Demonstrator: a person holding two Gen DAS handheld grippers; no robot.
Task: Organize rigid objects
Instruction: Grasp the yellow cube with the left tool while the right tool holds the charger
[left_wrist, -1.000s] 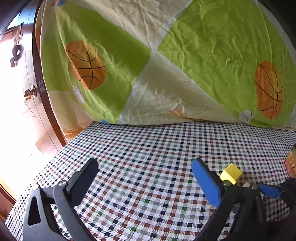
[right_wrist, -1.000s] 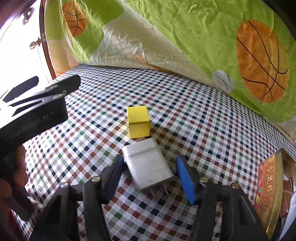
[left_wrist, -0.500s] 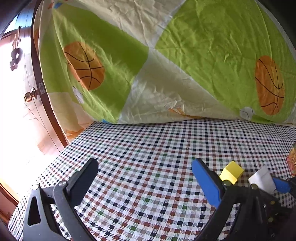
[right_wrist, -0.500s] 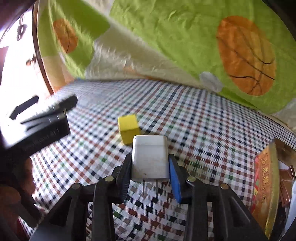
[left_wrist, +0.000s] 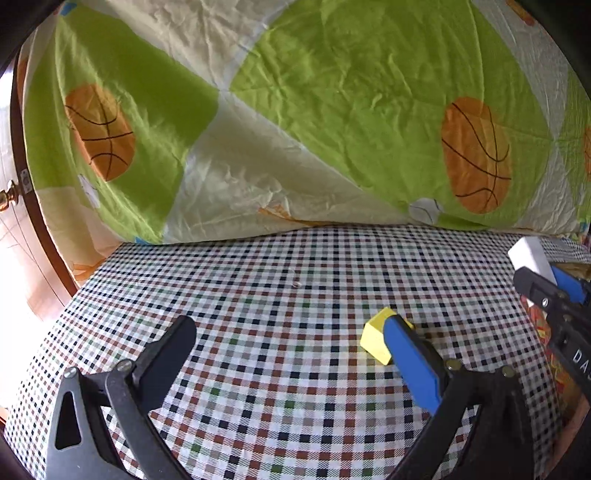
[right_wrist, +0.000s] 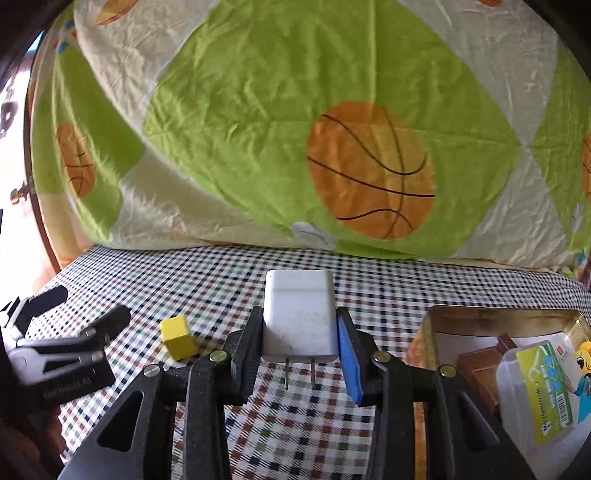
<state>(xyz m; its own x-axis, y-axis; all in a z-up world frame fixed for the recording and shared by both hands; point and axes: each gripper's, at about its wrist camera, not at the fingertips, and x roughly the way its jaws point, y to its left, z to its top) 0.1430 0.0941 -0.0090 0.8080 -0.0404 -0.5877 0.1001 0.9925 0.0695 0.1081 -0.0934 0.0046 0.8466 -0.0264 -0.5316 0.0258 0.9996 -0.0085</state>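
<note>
White plastic charger (right_wrist: 299, 314) is sitting clamped between the right gripper's (right_wrist: 300, 332) pads, prongs toward the camera, lifted clear of the checked tablecloth (right_wrist: 229, 280). Yellow block (left_wrist: 376, 339) is lying mid-cloth, just behind one finger of the left gripper (left_wrist: 291, 343), whose jaws are standing wide and empty. Gold tin (right_wrist: 495, 321) is sitting at the cloth's right edge.

Lighting: we note bright daylight from the left — the doorway (left_wrist: 14, 258) is blown out to glare. Shadows on the checked cloth (left_wrist: 277, 295) are soft. Fisheye bending with dark corners; right wrist view slightly motion-blurred.
</note>
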